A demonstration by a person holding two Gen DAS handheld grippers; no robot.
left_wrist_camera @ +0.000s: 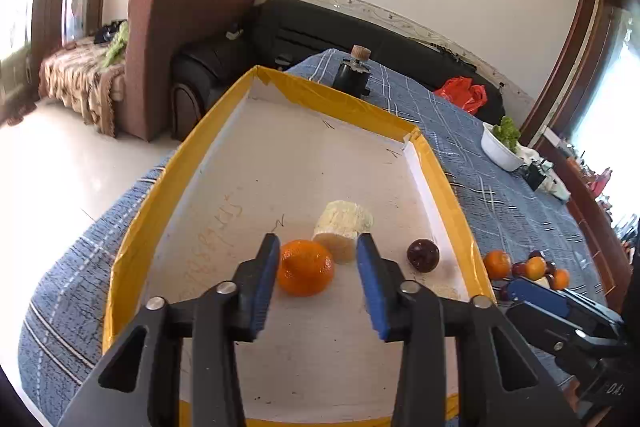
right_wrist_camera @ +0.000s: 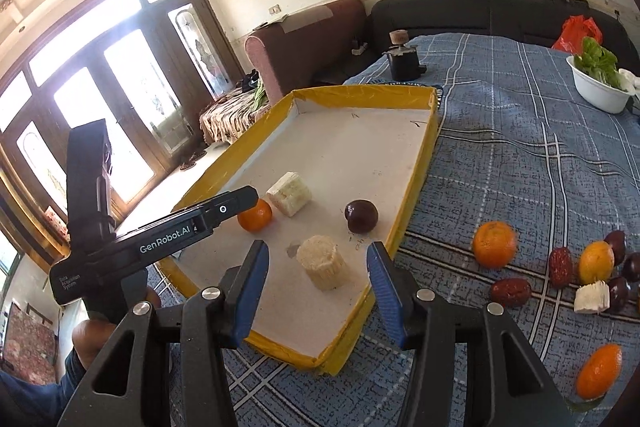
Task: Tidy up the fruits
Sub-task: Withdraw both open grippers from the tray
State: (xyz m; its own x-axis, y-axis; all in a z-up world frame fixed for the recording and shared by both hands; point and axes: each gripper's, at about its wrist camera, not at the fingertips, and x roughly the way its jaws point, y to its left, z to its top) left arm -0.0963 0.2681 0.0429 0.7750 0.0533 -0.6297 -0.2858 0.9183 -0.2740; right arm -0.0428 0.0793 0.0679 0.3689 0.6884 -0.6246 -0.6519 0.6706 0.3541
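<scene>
Inside the tray (left_wrist_camera: 440, 171), an orange (left_wrist_camera: 306, 267) lay between the left claw's (left_wrist_camera: 318, 259) parted, untouching pads (a plum (left_wrist_camera: 423, 255) at three o'clock). Right claw (right_wrist_camera: 318, 267) hung open over a cane piece (right_wrist_camera: 324, 263).

We are looking at a white tray (right_wrist_camera: 340, 147) edged in yellow tape, sitting on a blue tablecloth (right_wrist_camera: 520, 147) crossed by white and black plaid lines. Inside it, an orange tangerine (left_wrist_camera: 306, 267), a dark purple plum (left_wrist_camera: 423, 255) and pale cream sugarcane pieces (right_wrist_camera: 324, 263) are showing. We are also seeing blue pads (left_wrist_camera: 374, 291) on black gripper arms, dark red jujubes (right_wrist_camera: 510, 291) and a white bowl (right_wrist_camera: 600, 91) of green leaves.
</scene>
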